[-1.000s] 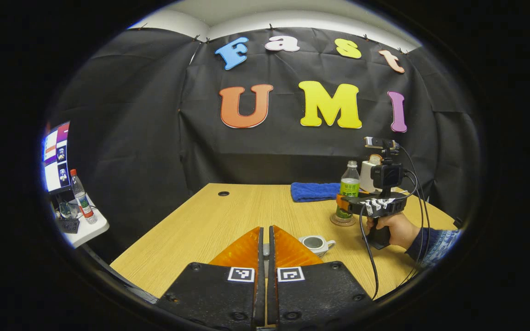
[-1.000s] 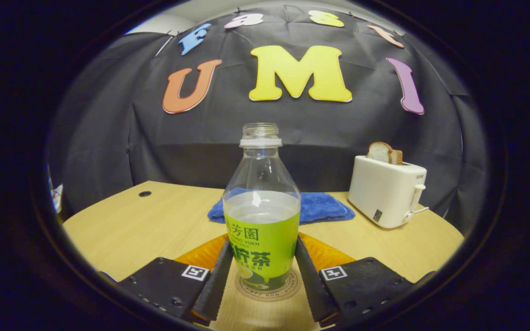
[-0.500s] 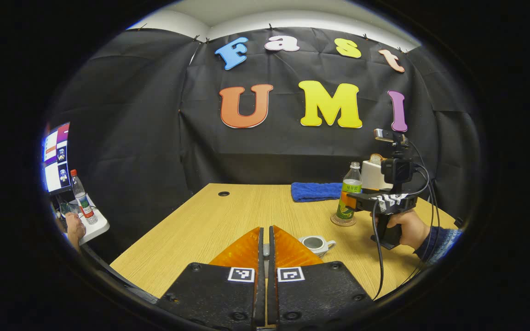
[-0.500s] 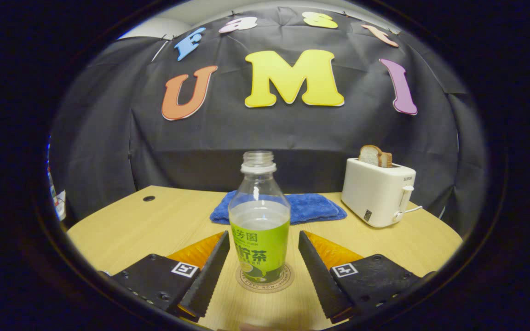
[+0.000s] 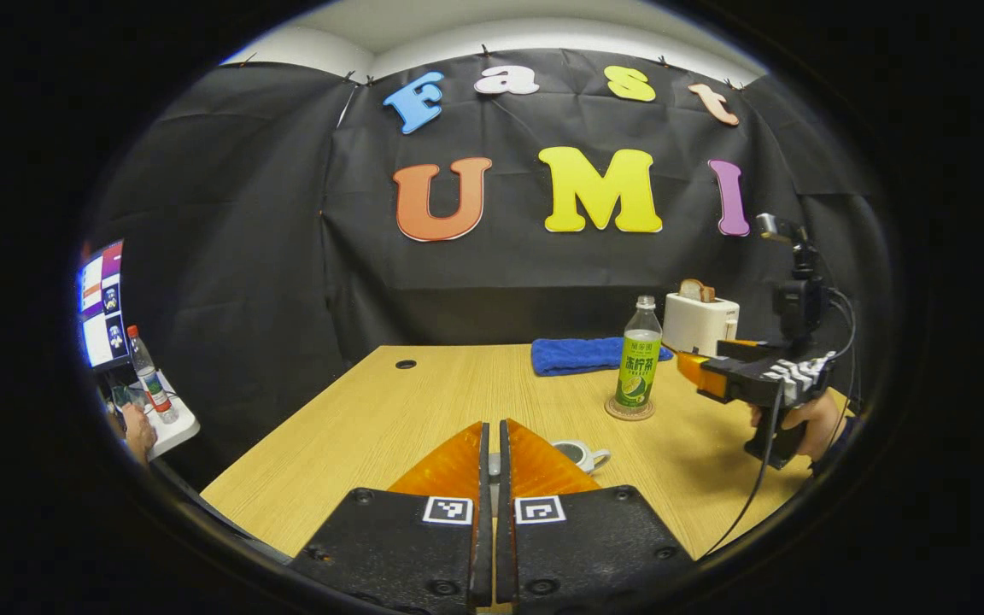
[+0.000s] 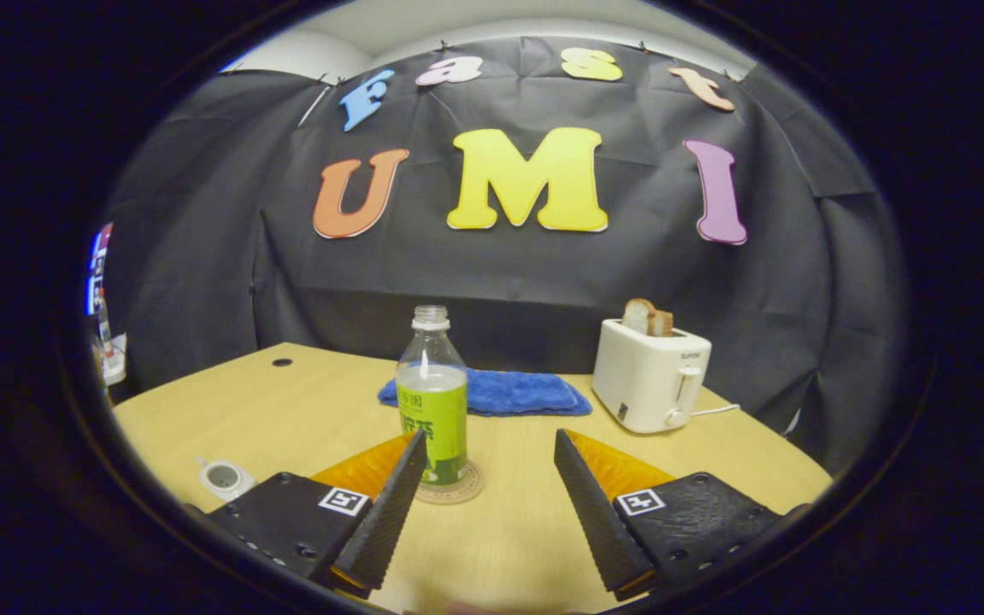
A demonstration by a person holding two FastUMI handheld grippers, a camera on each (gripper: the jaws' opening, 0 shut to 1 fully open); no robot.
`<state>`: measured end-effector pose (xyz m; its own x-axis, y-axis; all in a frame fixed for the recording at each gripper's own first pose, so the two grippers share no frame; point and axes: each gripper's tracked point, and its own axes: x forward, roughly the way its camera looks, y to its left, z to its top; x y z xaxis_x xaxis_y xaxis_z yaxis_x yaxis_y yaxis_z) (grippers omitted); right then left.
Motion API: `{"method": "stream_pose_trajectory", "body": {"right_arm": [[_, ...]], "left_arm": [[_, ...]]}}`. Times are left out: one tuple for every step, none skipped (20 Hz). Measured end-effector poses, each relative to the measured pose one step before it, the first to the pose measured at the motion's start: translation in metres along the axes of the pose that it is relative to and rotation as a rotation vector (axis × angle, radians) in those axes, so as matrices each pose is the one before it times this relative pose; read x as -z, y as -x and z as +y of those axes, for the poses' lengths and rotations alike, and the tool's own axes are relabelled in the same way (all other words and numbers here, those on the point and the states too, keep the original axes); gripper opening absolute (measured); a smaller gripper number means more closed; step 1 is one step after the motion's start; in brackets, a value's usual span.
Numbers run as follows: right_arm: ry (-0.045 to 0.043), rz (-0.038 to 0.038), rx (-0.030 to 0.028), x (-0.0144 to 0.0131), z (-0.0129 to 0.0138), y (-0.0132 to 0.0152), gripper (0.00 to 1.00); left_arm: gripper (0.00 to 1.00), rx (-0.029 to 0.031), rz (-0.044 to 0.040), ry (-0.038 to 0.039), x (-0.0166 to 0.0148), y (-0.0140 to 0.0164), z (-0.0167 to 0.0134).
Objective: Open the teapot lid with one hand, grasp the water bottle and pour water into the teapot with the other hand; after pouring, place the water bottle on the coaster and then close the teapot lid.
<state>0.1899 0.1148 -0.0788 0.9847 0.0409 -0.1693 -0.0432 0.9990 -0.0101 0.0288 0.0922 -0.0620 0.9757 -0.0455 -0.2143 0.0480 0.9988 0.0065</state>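
Observation:
A clear bottle (image 5: 639,367) (image 6: 432,410) with a green label and no cap stands upright on a round coaster (image 5: 629,410) (image 6: 458,494). My right gripper (image 6: 489,437) (image 5: 701,369) is open and hangs back from the bottle, touching nothing. The small white teapot (image 5: 579,454) (image 6: 223,478) sits lidless on the table, just past my left gripper (image 5: 492,431). That gripper's fingers are pressed together on a pale sliver that looks like the teapot lid; most of the lid is hidden.
A white toaster (image 5: 699,323) (image 6: 650,384) with bread and a blue towel (image 5: 577,354) (image 6: 509,393) lie at the back of the wooden table (image 5: 389,410). A side shelf (image 5: 172,427) at the left holds a screen and a small bottle; a person's hand rests there.
My right gripper has opened, let go of the bottle and drawn back to the right. The bottle stays on the coaster. The left gripper has barely moved.

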Motion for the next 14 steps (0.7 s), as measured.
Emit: {"method": "stream_pose_trajectory", "body": {"right_arm": [[0.01925,-0.00915,0.00735,0.00099,-0.00687,0.00922,0.89],[0.01653,-0.00402,0.00258,0.00072,-0.00518,0.00930,0.90],[0.01685,-0.00498,0.00034,0.00037,-0.00376,0.00998,0.89],[0.00664,-0.01066,-0.00372,-0.00201,-0.00417,0.01084,0.89],[0.00200,-0.00993,-0.00188,-0.00305,-0.00317,0.01011,0.90],[0.00350,-0.00882,0.00792,-0.00139,-0.00700,0.01072,0.92],[0.00268,-0.00776,0.00564,-0.00135,-0.00598,0.01067,0.93],[0.00625,-0.00502,0.00427,-0.00278,-0.00704,0.00845,0.97],[0.01504,-0.00305,0.00956,0.00024,-0.00791,0.00943,0.93],[-0.00066,-0.01859,0.01106,-0.00354,-0.00938,0.00896,0.93],[-0.01229,-0.01649,0.00786,-0.00208,-0.00688,0.00842,0.93],[-0.00996,-0.00321,0.00453,0.00089,-0.00818,0.00639,0.93],[-0.00883,0.00455,0.01578,0.00460,-0.01092,0.00434,0.93],[-0.00396,0.00745,0.01074,0.00393,-0.01064,0.00361,0.93]], "left_arm": [[0.04,0.00435,-0.00448,-0.00146,-0.00027,-0.00163,-0.00413],[0.04,0.00810,-0.00679,0.00116,-0.00101,-0.00245,-0.00385],[0.04,0.01334,0.00064,0.00665,0.00074,-0.00181,-0.00446],[0.04,0.01616,0.00057,0.00599,0.00189,-0.00151,-0.00489],[0.04,0.01015,0.00296,0.00542,0.00113,-0.00141,-0.00306],[0.04,-0.00018,0.00405,0.00549,0.00133,-0.00184,0.00018],[0.04,-0.00126,0.00308,0.00386,0.00130,-0.00182,0.00085],[0.04,0.00171,-0.00063,0.00686,0.00054,0.00031,-0.00082],[0.04,0.00769,-0.00308,0.00843,-0.00095,-0.00086,-0.00192],[0.04,0.00381,-0.00554,0.00740,-0.00030,-0.00138,-0.00082],[0.04,-0.00333,-0.00357,0.01323,-0.00049,-0.00235,0.00024],[0.04,-0.00097,-0.00096,0.01389,0.00075,-0.00151,-0.00185],[0.04,0.00849,-0.00020,0.00589,0.00083,-0.00163,-0.00539],[0.04,0.00767,0.00330,0.00016,0.00156,-0.00038,-0.00684]]}}
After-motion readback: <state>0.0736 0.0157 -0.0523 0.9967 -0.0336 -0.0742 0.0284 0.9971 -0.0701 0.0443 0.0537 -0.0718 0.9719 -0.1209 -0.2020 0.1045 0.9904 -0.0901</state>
